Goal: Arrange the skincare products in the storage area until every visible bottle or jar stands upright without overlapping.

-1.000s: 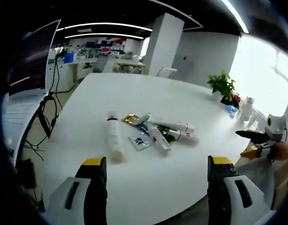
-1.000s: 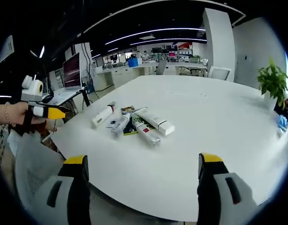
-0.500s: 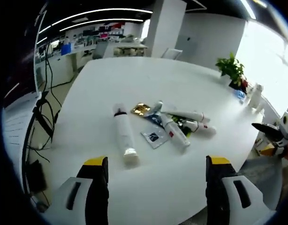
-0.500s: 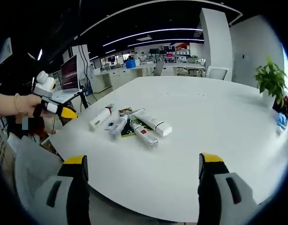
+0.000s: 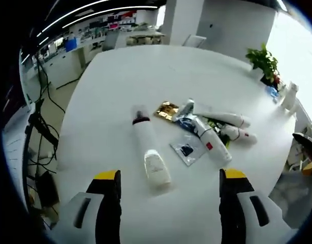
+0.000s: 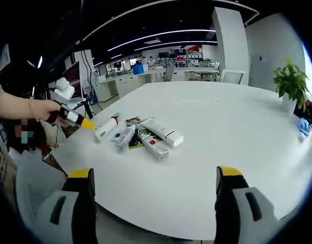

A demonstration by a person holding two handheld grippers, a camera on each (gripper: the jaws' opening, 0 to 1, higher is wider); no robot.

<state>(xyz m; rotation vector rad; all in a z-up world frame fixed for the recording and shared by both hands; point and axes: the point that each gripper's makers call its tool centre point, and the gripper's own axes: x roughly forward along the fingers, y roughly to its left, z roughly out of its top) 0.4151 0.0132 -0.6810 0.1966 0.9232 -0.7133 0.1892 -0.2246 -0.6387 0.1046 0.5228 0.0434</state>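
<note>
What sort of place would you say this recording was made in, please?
Most likely an open-plan office: a large white table with a potted plant, desks with a monitor behind, and strip ceiling lights overhead.

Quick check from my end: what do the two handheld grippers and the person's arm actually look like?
Both the left gripper and the right gripper have light grey jaws with black inner faces and yellow tips. In the right gripper view, the left gripper shows yellow-tipped dark jaws, and the hand holding it wears a beaded bracelet.
</note>
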